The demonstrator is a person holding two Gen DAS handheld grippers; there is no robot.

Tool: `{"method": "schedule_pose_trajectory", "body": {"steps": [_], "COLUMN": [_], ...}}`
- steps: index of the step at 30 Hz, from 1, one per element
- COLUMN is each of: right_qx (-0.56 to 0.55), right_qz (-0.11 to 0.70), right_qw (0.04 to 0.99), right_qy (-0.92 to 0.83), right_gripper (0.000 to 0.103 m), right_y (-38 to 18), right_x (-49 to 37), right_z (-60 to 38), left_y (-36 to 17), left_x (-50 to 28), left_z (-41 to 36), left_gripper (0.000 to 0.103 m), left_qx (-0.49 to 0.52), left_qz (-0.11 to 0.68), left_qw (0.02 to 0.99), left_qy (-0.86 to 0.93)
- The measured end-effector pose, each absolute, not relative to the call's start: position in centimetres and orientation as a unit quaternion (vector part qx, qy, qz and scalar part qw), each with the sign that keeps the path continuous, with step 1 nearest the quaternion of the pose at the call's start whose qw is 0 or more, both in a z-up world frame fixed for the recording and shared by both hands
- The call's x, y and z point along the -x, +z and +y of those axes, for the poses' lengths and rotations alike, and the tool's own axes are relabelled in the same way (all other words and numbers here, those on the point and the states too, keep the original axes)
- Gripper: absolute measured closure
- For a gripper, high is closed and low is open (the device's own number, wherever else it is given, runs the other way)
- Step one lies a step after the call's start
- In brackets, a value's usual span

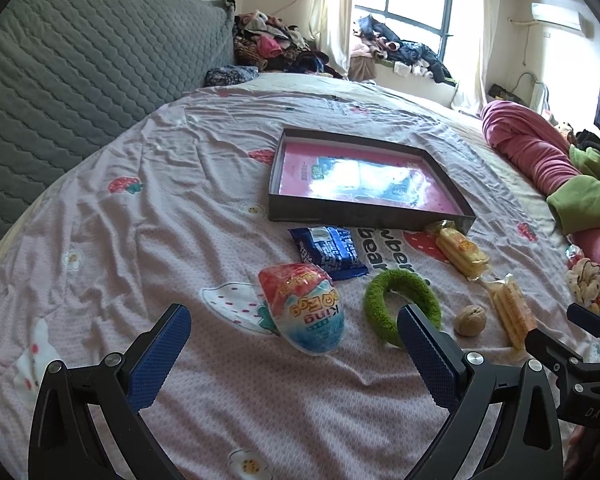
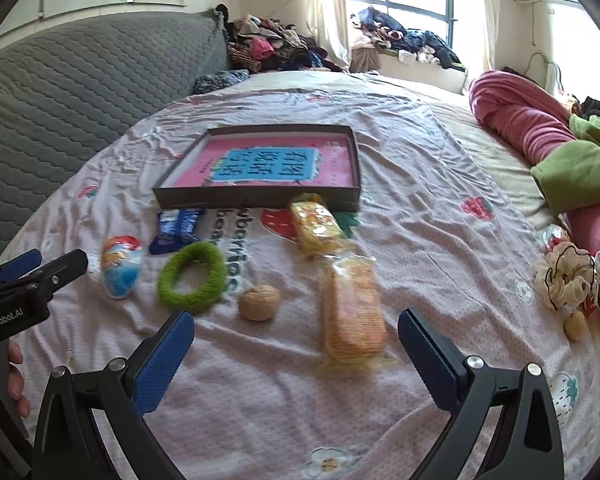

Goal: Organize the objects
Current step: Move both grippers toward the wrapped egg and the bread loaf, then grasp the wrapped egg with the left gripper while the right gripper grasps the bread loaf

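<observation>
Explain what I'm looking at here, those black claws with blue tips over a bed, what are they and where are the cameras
A person holds two hand-operated grippers; each carries a wide-angle camera looking along its fingers. One picture comes from the left gripper, the other from the right gripper. Both are open and hold nothing. On the bedsheet lie a toy egg, a blue snack packet, a green fuzzy ring, a walnut, two wrapped biscuit packs, and a shallow box holding a pink book.

Two black handheld claws with blue textured pads

Each claw point(image 1: 294, 354) point(image 2: 296, 354) is showing silver screws on its black frame; the left claw's body is bearing white "GenRobot.AI" lettering, the right's "DAS".
</observation>
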State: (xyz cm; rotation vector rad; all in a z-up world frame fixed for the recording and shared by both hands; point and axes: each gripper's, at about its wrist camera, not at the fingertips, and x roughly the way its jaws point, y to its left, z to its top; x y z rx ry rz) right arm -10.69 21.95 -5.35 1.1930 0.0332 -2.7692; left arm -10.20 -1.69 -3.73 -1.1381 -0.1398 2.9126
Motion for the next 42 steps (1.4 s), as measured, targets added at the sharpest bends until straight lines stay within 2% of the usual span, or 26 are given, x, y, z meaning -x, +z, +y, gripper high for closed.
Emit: {"method": "schedule_pose_trajectory", "body": {"steps": [32,34,38,40,42], "right_qx": [-0.443,-0.445,-0.451,-0.454,-0.458], "right_qz": [-0.008,-0.011,-0.014,-0.015,-0.015], "right_qw": [0.036,0.032,0.033,0.037,0.042], "right_qy": [-0.896,-0.895,-0.892,-0.890,-0.888], "right_gripper": [0.000,0.008,0.012,0.020,0.025], "right_y": [-10.2,-10.3,-10.6,-10.7,-10.9], "right_x": [15.6,15.8,16.1,16.2,16.3], "right_z": [24.8,24.9,24.9,24.9,24.7], "left_y": [-8.5,-8.6,-8.6,-8.6,-8.6], "left_x": [15.0,15.0,15.1,15.1,15.1], "left_z": [-1.0,-1.2,-1.4,-1.5,-1.5], "left_gripper": [0.000,0.000,0.000,0.001,0.006], "left_qx": [0.391,0.391,0.389,0.388,0.387], "left_qz": [-0.041,-0.045,-0.048,-0.050,-0.051], "left_qw": [-0.004,-0.001,-0.003,-0.004,-0.004], "left_qy": [0.920,0.919,0.920,0.920,0.920]}}
